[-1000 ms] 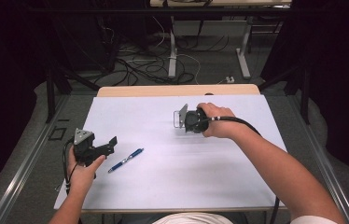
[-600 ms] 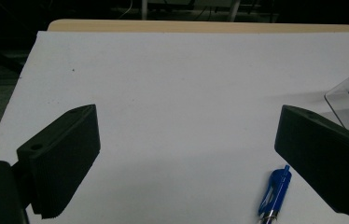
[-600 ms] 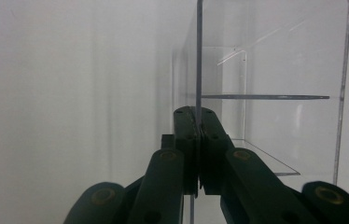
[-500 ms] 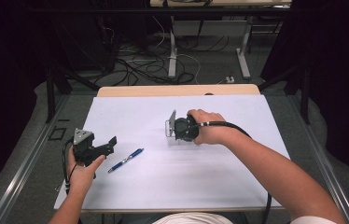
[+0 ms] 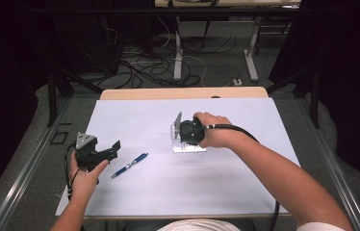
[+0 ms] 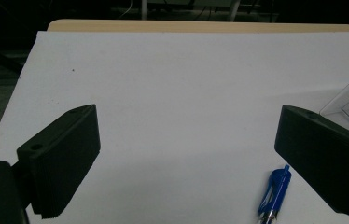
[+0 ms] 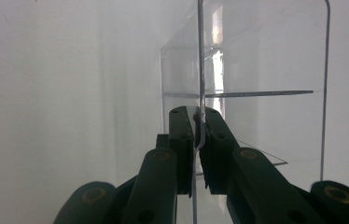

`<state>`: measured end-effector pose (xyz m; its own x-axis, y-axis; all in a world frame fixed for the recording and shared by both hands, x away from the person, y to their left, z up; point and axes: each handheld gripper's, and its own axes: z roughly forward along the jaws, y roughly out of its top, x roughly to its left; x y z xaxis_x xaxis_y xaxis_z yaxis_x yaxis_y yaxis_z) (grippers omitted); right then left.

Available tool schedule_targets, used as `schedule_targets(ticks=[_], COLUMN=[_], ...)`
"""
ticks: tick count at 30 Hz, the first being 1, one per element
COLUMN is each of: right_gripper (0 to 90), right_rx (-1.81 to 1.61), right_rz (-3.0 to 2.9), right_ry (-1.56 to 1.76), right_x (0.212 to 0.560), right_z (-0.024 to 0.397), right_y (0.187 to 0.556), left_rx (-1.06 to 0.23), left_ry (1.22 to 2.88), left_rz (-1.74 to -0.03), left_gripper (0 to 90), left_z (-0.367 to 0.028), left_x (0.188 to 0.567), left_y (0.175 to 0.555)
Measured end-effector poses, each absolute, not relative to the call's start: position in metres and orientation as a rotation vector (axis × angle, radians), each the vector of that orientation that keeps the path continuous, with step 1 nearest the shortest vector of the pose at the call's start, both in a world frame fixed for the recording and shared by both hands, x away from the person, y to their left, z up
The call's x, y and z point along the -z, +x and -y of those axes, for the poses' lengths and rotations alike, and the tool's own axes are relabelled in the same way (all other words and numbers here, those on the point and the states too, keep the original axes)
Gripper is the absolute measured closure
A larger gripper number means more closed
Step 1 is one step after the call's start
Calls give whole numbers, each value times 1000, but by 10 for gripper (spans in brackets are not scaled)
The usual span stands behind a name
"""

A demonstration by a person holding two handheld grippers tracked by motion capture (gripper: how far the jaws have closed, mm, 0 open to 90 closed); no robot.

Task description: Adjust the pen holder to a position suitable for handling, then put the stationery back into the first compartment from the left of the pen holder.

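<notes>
high view: blue pen [image 5: 129, 165] on white table [image 5: 245, 187], near left gripper [image 5: 113, 148]
left gripper: jaws apart
right gripper [image 7: 197, 122]: clamped on clear plastic stand [image 7: 238, 84]

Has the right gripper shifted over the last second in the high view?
Yes. The right gripper, shut on the clear plastic box, has moved left and nearer the person, toward the pen, which stayed put.

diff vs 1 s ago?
The right gripper, shut on the clear plastic case, has slid left across the table and a little toward the person, taking the case along. The left gripper stayed put with jaws open; the blue pen did not move.
</notes>
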<state>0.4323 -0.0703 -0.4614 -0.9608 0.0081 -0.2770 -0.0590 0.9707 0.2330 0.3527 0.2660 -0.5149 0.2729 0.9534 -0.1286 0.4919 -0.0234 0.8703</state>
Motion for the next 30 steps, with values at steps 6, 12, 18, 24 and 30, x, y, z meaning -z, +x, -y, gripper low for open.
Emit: schedule_targets(ticks=[6,12,18,24,30], right_gripper=[832,825,665,479,405], right_rx=[-367,-372,-476,-568,-671], right_rz=[-2850,-2849,-2817,-2747,-2691], right_ry=[44,73,105,149,248], right_x=[461,462,460,453,449], right_z=[71,71,76,84,93], right_y=[435,436,436,430,426], left_rx=[-653,-651,-650,-652,-652], left_ry=[1653,1653,1652,1653,1653], left_rz=[-1347,-1347,-1349,-1346,-1345], left_gripper=[66,66,66,66,66], left_z=[-266,-266,-266,-265,-266], left_x=[515,515,515,515,516], left_y=[353,353,353,353,353])
